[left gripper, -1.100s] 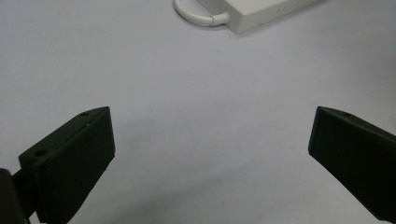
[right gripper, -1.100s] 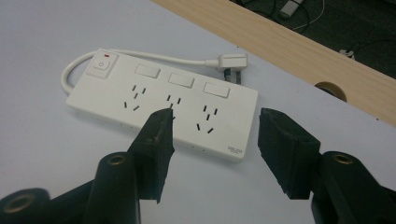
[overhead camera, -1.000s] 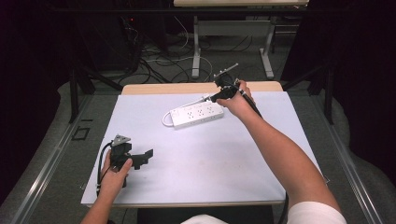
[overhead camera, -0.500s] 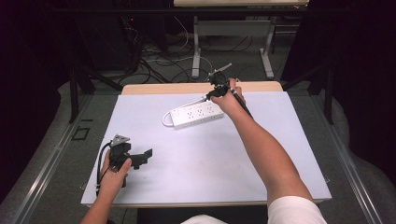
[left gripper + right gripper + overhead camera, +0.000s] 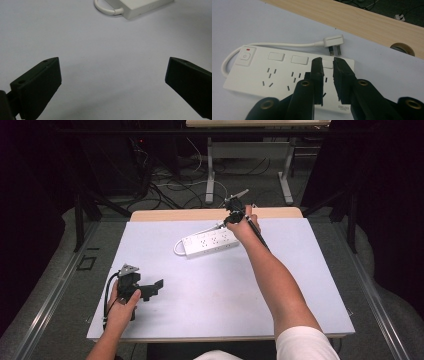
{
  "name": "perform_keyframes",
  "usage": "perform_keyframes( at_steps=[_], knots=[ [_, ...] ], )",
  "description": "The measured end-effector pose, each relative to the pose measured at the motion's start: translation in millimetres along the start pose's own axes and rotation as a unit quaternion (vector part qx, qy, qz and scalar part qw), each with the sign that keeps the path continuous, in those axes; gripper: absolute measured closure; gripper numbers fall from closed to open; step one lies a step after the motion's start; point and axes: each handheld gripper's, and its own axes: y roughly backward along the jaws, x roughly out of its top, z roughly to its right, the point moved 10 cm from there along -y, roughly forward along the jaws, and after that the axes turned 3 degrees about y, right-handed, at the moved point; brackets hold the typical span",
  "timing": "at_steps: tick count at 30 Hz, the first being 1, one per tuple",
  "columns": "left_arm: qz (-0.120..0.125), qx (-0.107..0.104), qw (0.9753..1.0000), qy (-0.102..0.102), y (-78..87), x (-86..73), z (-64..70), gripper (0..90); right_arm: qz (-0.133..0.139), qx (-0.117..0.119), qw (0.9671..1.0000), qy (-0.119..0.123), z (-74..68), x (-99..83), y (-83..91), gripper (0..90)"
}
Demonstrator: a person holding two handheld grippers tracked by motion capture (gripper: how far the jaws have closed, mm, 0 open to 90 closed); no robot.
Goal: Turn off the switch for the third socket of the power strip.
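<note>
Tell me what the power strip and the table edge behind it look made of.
Power strip: seemingly white moulded plastic, smooth and faintly glossy, with crisp slots and buttons. Table edge: light wood or wood-look laminate, matte; fine grain lines show, but which one cannot be told.

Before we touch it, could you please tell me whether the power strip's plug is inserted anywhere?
Unplugged: the plug lies loose on the white table behind the power strip, prongs bare.

A white sheet covers the desk (image 5: 200,315), leaving a wooden strip bare along its far edge. Beyond, tangled cables (image 5: 175,185) lie on grey floor (image 5: 60,285) beneath another table's white legs (image 5: 211,170); the surroundings are dark.
</note>
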Motion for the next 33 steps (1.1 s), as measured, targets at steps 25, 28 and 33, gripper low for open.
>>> perform_keyframes(
  at_steps=[25,28,33],
  knots=[
    [-0.002,0.001,0.9999,0.011,1.4,-0.8,-6.1,0.6,-0.002,-0.009,0.9997,-0.024,12.4,-6.8,-37.4,90.0],
    [-0.003,0.001,1.0000,0.009,1.1,-1.1,-5.9,0.6,-0.005,-0.012,0.9995,-0.030,11.9,-7.8,-40.3,90.0],
    [-0.003,0.000,1.0000,0.009,1.3,-1.3,-5.4,0.6,-0.008,-0.009,0.9995,-0.028,12.5,-10.3,-47.7,90.0]
  ],
)
